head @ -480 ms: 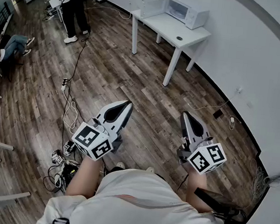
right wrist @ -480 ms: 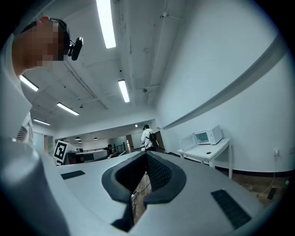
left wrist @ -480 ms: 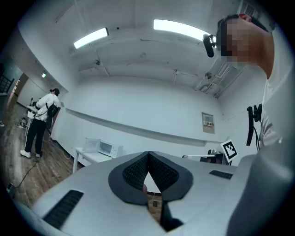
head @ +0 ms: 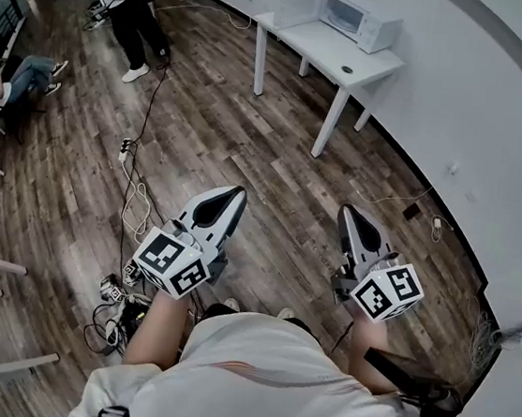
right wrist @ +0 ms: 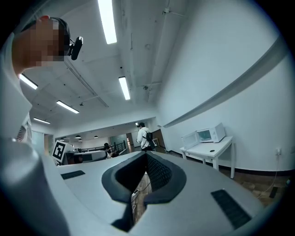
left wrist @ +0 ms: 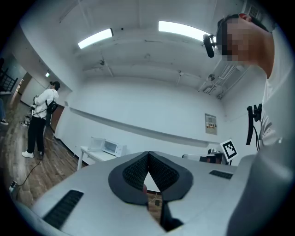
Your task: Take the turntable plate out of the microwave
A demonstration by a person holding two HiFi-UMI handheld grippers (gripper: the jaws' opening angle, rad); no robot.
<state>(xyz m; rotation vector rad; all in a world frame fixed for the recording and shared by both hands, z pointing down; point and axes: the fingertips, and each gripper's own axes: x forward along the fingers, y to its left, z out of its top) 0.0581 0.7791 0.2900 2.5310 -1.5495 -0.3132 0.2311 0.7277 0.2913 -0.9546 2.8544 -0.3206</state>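
Left hand-held gripper (head: 237,193) closed tight on nothing, right hand-held gripper (head: 344,212) likewise, well apart from the worktop (head: 328,51). Microwave (head: 360,20) at its wall-side edge, door (head: 298,7) open; turntable plate too small to tell.

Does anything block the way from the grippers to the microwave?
Nothing visible does: only wood floor lies between the left gripper, the right gripper and the white table bearing the microwave, whose door stands open. The plate inside cannot be made out.

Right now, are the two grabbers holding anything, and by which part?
Nothing is held. The left gripper and right gripper are both shut and empty, far from the microwave on the white table.
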